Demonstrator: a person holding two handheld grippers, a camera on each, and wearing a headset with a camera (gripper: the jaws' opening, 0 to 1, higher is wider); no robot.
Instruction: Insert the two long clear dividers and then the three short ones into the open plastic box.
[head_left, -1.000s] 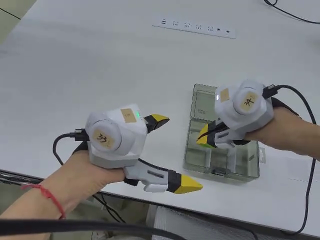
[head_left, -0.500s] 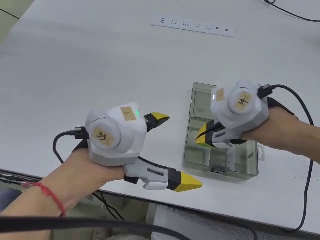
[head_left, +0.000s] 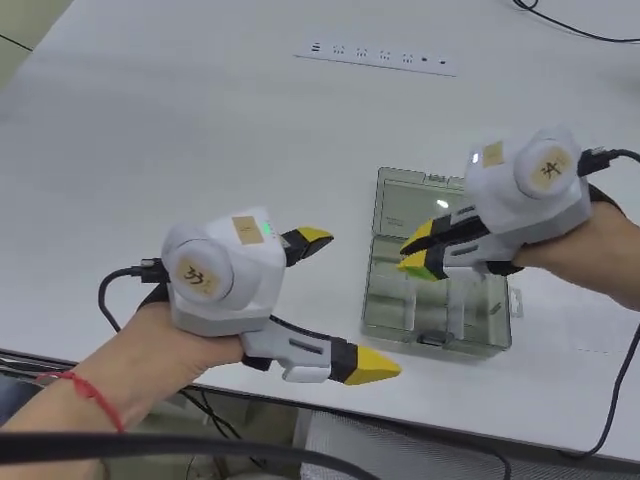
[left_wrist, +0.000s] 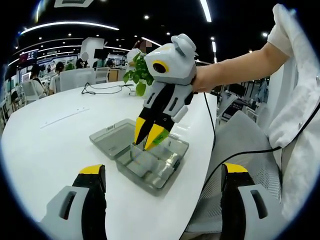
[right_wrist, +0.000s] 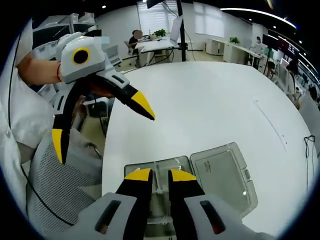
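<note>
The left gripper (head_left: 343, 301) is hovering at the table (head_left: 200, 130) edge, jaws spread wide, empty. The right gripper (head_left: 412, 254) is hanging over the open box (head_left: 400, 208) lying nearby, jaws nearly together; whether they're pinching anything, I cannot tell.

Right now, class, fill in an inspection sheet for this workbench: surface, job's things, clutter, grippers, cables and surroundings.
Surface: white table.
Job's things: plastic box, lid folded open; clear dividers stand inside, count unclear.
Clutter: power strip at the far side.
Grippers: left gripper open, short of the box; right gripper above the box, jaws nearly together.
Cables: black cable from the left gripper; second cable from the right.
Surroundings: open office with desks, chairs and people.
</note>
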